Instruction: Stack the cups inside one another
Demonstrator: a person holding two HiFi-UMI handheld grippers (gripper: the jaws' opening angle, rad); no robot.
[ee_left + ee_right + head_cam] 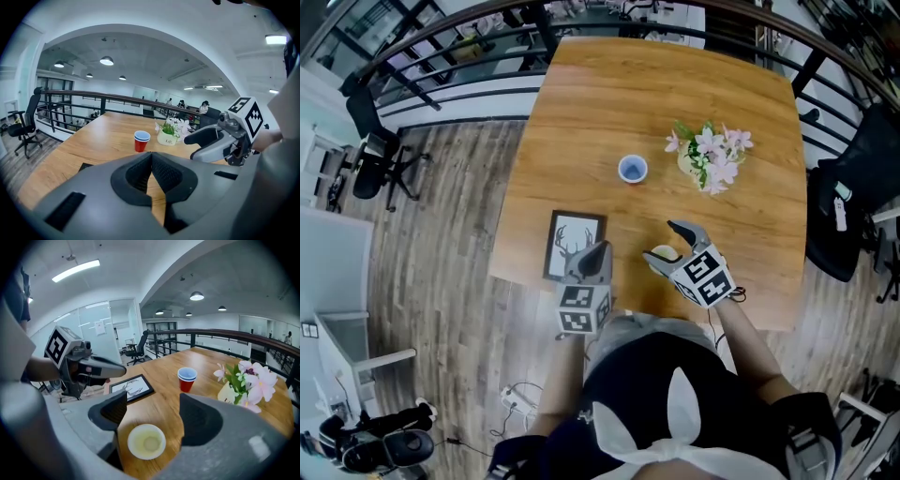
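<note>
Right claw (154,416) wide open, small cream round cup (146,441) between jaws, pads not touching. Centre it first, squeeze gently, keep upright. Red cup with blue cup nested inside (187,379) well ahead. Left claw (151,161) pinched together, empty.

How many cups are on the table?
3: blue cup nested in red cup mid-table; pale cup between the jaws of the right gripper; others may be nested unseen.

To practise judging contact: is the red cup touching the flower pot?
Apart. The head view shows a clear gap between red cup and flower pot.
</note>
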